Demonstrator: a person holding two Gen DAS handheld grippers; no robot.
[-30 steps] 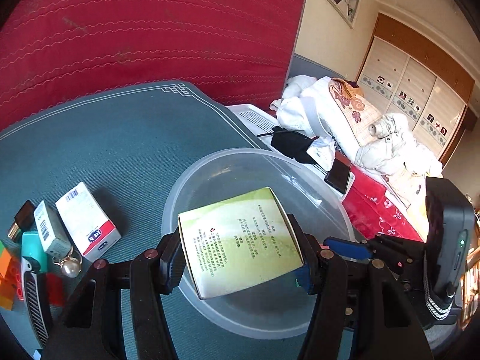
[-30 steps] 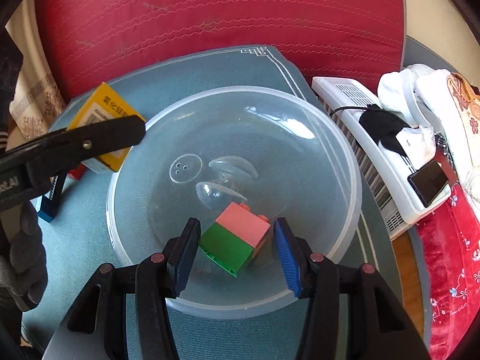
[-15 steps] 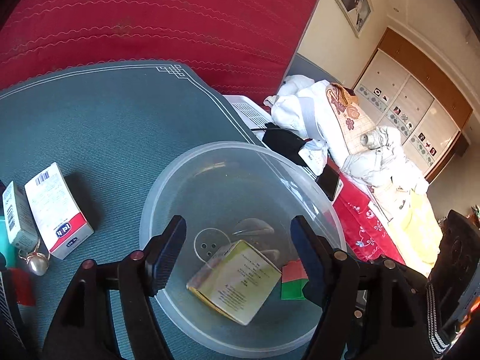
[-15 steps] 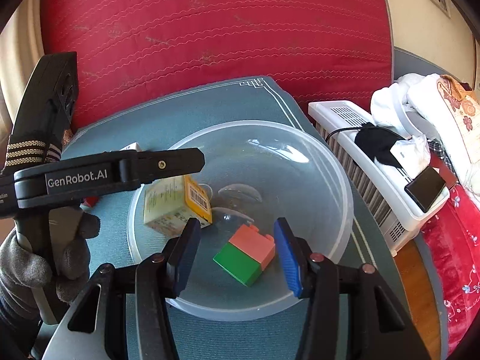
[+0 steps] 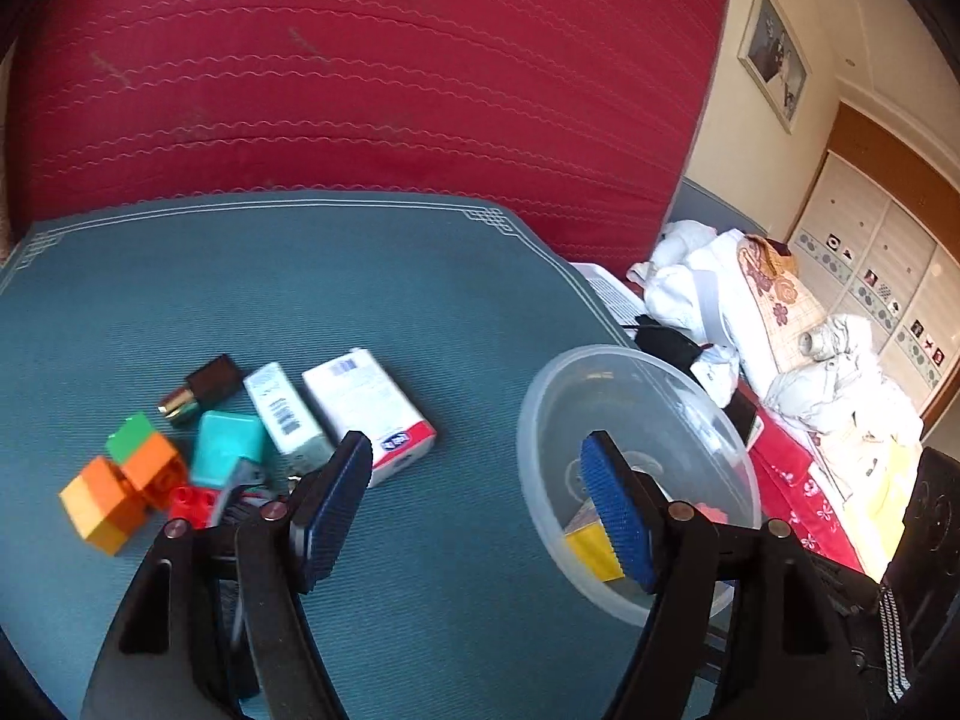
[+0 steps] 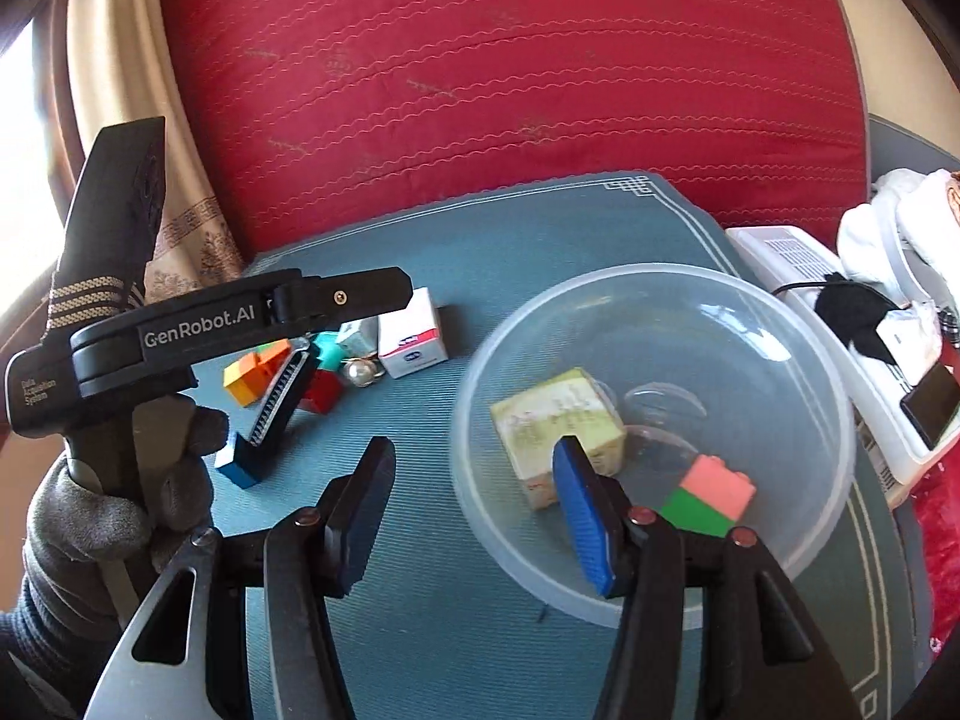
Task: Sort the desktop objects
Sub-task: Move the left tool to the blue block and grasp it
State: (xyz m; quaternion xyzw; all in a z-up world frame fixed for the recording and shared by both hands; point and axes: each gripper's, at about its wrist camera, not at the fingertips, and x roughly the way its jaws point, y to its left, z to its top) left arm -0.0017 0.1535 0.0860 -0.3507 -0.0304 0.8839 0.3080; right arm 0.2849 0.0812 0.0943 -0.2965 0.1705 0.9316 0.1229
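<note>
Two items lay in the clear bowl (image 6: 654, 300) by the desk's (image 5: 420, 300) right edge: a yellow-green box (image 6: 558, 420) and a pink-green block (image 6: 711, 495). Both the left gripper (image 5: 480, 504) and the right gripper (image 6: 474, 510) hung with jaws apart, empty. Farther left, blocks (image 5: 120, 489), small cartons (image 5: 366, 405) and trinkets waited unsorted; roughly a quarter seemed done.

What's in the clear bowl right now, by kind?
Cartons: 1, the yellow-green carton
Toy blocks: 1, the pink-and-green block
Total: 2 in the clear bowl
</note>
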